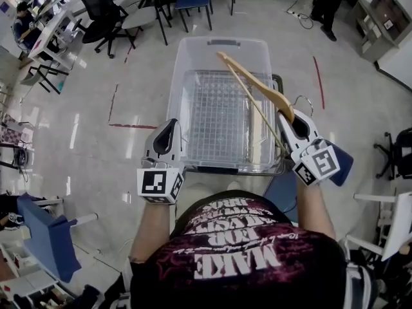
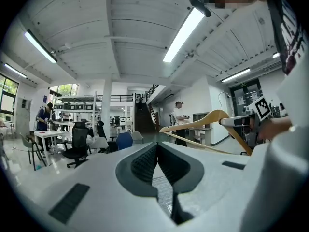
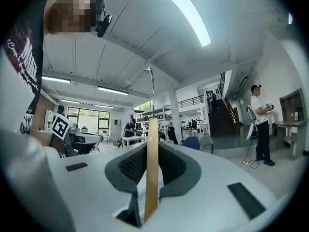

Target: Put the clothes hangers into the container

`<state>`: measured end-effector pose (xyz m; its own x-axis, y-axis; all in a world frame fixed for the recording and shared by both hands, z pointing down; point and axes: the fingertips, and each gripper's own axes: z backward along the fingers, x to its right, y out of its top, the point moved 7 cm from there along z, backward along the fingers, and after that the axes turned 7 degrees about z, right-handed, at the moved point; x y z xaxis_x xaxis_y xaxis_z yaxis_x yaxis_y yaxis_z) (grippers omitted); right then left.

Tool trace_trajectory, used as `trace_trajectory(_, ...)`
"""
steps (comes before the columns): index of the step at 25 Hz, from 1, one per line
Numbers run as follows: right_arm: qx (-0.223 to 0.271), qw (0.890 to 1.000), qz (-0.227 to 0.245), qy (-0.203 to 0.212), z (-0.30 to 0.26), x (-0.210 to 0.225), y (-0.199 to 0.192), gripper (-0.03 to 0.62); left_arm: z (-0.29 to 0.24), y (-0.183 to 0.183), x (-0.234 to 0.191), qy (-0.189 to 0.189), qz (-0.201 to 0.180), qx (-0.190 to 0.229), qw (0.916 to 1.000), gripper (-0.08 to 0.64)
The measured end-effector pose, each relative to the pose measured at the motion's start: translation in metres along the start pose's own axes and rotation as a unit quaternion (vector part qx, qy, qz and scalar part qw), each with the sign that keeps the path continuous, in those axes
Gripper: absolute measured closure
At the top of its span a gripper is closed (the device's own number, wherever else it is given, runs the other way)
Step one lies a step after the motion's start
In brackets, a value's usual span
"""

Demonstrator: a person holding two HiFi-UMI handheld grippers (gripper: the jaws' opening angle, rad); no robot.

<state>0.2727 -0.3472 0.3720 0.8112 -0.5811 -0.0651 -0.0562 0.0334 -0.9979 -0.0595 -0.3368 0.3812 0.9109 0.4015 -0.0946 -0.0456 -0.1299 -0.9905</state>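
A clear plastic container stands open in front of me, and a wire grid shows through its bottom. My right gripper is shut on a wooden clothes hanger above the container's right side. The hanger slants up and away over the bin, and its metal hook sticks out to the right. In the right gripper view the hanger stands edge-on, pinched between the pads of that gripper. My left gripper hovers at the container's near left wall, shut and holding nothing. From it I see the hanger off to the right.
The container rests on a cart. Office chairs and desks stand at the back left. A blue chair is at my lower left. Red tape lines mark the floor. A person stands at the far right.
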Motion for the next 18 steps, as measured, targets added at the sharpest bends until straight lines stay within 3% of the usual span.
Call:
trace_trajectory(9,-0.016,0.999,-0.047,0.003,-0.067,-0.013,-0.024,0.531,0.010,-0.022,-0.061,0.031,0.027,-0.030,0.9987,0.554)
trace_trajectory(18,-0.058,0.997,-0.054,-0.025,-0.129,-0.018,-0.052,0.531,-0.043,-0.007,-0.109,-0.015,0.018,-0.025,0.9994,0.554)
